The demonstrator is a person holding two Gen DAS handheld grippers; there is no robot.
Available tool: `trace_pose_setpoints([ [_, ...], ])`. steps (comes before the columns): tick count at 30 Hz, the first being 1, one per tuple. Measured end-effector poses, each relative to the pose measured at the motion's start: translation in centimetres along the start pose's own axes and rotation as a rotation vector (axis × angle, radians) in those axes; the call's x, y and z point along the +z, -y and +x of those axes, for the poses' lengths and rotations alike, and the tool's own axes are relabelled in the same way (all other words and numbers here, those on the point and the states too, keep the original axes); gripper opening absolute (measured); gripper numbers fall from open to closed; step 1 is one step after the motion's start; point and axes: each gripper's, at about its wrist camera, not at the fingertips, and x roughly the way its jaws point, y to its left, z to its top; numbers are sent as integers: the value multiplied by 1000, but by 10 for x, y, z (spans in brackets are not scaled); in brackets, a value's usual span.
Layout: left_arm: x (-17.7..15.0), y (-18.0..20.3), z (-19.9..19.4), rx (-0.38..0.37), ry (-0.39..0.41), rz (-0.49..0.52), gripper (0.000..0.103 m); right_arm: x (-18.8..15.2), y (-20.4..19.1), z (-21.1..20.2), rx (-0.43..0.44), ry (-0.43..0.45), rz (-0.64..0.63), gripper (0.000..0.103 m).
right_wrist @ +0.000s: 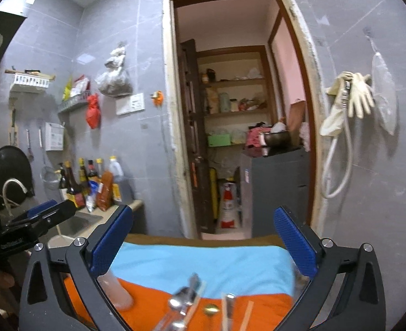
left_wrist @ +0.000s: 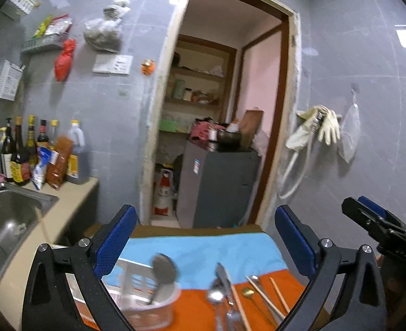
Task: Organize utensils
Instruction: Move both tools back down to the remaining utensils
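Observation:
My left gripper [left_wrist: 205, 237] is open above the table, with nothing between its blue pads. Below it stands a white utensil holder [left_wrist: 150, 306] with a dark ladle [left_wrist: 163, 270] upright in it. Loose on the orange cloth [left_wrist: 194, 309] lie silver spoons [left_wrist: 216, 295], a knife [left_wrist: 223, 275], a small gold spoon [left_wrist: 247, 291] and chopsticks [left_wrist: 263, 298]. My right gripper [right_wrist: 203, 237] is also open and empty, hovering over the same spoons [right_wrist: 181, 300], gold spoon [right_wrist: 211, 309] and chopsticks [right_wrist: 227, 309]. Each gripper shows at the edge of the other's view.
A blue cloth [left_wrist: 203, 251] covers the table's far half. To the left is a steel sink [left_wrist: 7, 220] and a counter with several sauce bottles [left_wrist: 23, 154]. Straight ahead is a doorway with a grey cabinet [left_wrist: 219, 182]. Rubber gloves [left_wrist: 324, 127] hang on the right wall.

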Motion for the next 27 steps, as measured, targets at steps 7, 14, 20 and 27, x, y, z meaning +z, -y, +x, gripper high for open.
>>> trace_pose_setpoints([
  [7, -27, 42, 23, -59, -80, 45, 98, -27, 44, 0, -55, -89, 23, 103],
  [14, -57, 68, 55, -84, -174, 55, 98, -59, 77, 8, -70, -182, 53, 102],
  [20, -79, 74, 83, -52, -247, 48, 97, -84, 97, 20, -57, -252, 87, 94],
  [27, -105, 65, 118, -20, -382, 18, 61, -109, 95, 47, -11, -378, 118, 67],
])
